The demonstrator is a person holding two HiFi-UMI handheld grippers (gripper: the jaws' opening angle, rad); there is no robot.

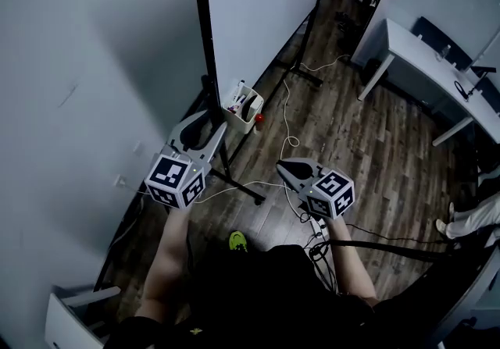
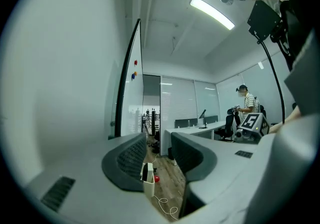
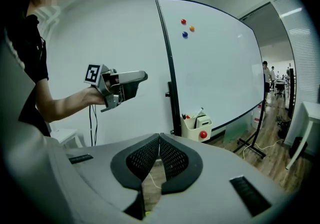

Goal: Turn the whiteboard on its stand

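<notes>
Zero contact with the whiteboard (image 1: 269, 19) so far, going by all three views.

Head view: the whiteboard is standing upright on its stand (image 1: 244, 190) at top centre, with its dark frame (image 1: 205, 35) edge-on to the camera and the wall (image 1: 94, 66) just to its left. The left gripper (image 1: 207, 125) is hovering close to that frame with fingers spread. The right gripper (image 1: 285, 166) is hanging further right over the wood floor (image 1: 367, 152), well apart from the whiteboard. The marker caddy (image 1: 244, 108) is sitting at the whiteboard's bottom edge, with a red ball (image 1: 258, 117) beside it.

Left gripper view: the left gripper (image 2: 159, 140) is pointing along the whiteboard's edge. Its fingers (image 2: 131, 158) are standing at a medium gap with nothing between them; only the distant marker caddy (image 2: 148, 178) is showing through. The frame (image 2: 125, 87) is rising left of the gap, not inside it.

Right gripper view: the right gripper (image 3: 159, 140) is showing fingers pressed together tip to tip, holding nothing. The whiteboard face (image 3: 215, 62) with three magnets (image 3: 186, 27) is filling the background. The left gripper (image 3: 142, 75) is floating short of the frame (image 3: 171, 67), with a clear gap between them.

Status as I'm reading it: the turn is not begun. Remaining: getting a hold on the frame, swinging the whiteboard round on its stand, releasing.
</notes>
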